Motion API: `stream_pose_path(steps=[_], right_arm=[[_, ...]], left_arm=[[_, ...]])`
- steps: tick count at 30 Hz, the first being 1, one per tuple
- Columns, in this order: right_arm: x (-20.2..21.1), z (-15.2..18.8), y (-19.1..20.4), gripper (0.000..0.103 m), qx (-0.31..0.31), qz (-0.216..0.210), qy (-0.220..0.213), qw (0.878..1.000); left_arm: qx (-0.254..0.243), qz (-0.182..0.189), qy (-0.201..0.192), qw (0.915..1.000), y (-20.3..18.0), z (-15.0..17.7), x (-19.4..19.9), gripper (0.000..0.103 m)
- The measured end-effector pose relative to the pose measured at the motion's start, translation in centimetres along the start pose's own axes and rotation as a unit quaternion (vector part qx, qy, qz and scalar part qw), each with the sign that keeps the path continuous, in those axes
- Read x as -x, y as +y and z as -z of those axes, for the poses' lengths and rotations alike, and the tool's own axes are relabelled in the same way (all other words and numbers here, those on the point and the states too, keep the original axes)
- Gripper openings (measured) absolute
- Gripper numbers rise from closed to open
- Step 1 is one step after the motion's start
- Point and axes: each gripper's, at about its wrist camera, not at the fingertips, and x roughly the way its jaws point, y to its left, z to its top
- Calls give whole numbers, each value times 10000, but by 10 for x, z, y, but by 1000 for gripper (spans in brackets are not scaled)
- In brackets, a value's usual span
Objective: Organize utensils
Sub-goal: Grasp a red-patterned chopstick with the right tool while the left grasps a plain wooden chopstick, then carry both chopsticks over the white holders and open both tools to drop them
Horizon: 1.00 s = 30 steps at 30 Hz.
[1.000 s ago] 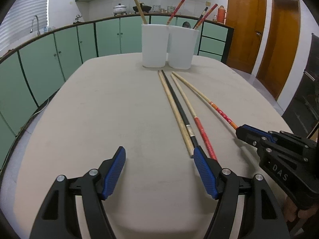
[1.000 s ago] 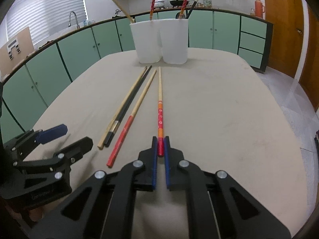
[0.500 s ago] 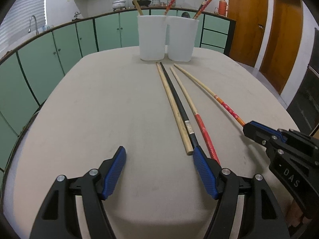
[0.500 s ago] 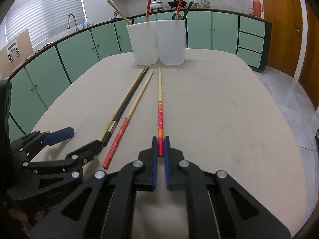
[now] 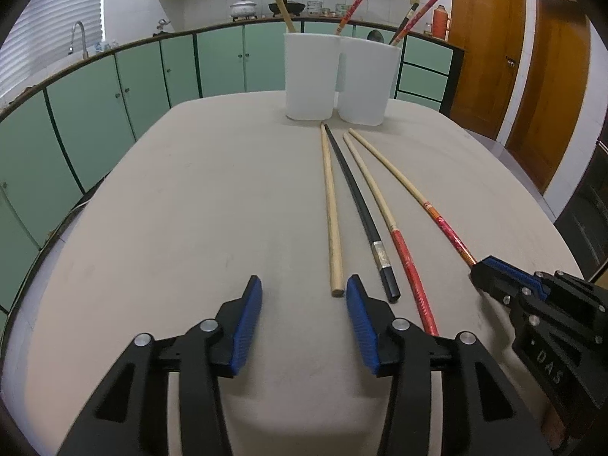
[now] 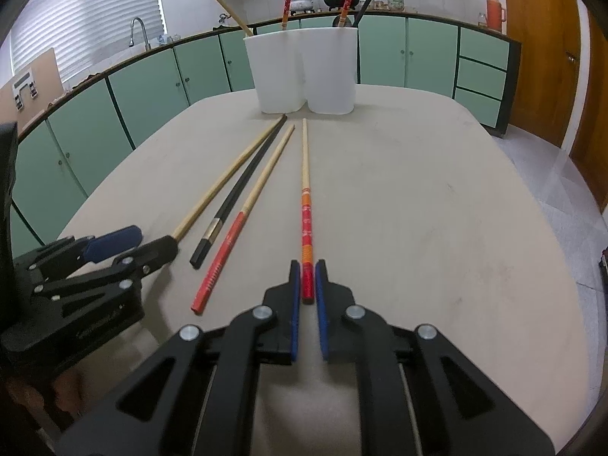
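The right hand-held gripper (image 6: 307,283) is clamped on the red end of the orange-and-red patterned chopstick (image 6: 305,205), whose pale tip points toward the 2 white cups (image 6: 300,72) at the far end of the tabletop (image 6: 437,209); in the left wrist view the same chopstick (image 5: 425,199) curves into the right hand-held gripper (image 5: 494,269) at the right edge.

The left hand-held gripper (image 5: 304,315) hangs with its jaws spread wide, nothing between them; the blue pad of its right finger (image 5: 359,311) sits just beside the near end of the plain wooden chopstick (image 5: 330,209), and whether they touch cannot be told; in the right wrist view that finger hides the end of the wooden chopstick (image 6: 216,192).

4 chopsticks lie on the tabletop in a narrow fan, tips gathered near the cups; from left to right: the plain wooden one, the black chopstick (image 5: 361,212) with a silver band near its end, the red-handled chopstick (image 5: 383,220), then the gripped patterned one.

The cups stand side by side, touching; the left cup (image 5: 311,76) holds 1 wooden chopstick leaning left; 3 more chopsticks rise above the cups, 2 red-patterned and 1 black.

Green cabinets (image 5: 114,87) run behind the tabletop, with brown doors (image 5: 486,45) to the right.
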Motion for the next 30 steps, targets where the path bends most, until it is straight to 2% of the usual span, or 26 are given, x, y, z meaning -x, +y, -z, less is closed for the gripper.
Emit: stream_pose_path(steps=[2, 5, 7, 10, 16, 30], right_arm=[[-1, 0, 1, 12, 35, 12, 0, 10000], [-2, 0, 1, 12, 91, 50, 9, 9999], [-2, -1, -1, 6, 50, 8, 20, 10000], [0, -2, -2, 5, 18, -15, 10, 10000], [11, -9, -2, 5, 35, -42, -187, 9998], [58, -49, -12, 5, -84, -104, -917, 9957]], left_arm=[[-20, -6, -9, 10000, -2, -1, -1, 46], [-69, -23, -34, 10000, -3, -1, -2, 34], [-71, -28, -40, 10000, -4, -2, -2, 25], [-82, 17, -32, 10000, -4, -3, -2, 7], [-51, 92, -127, 9999, -3, -8, 10, 7], [-52, 135, -1048, 9944, -5, -52, 74, 7]])
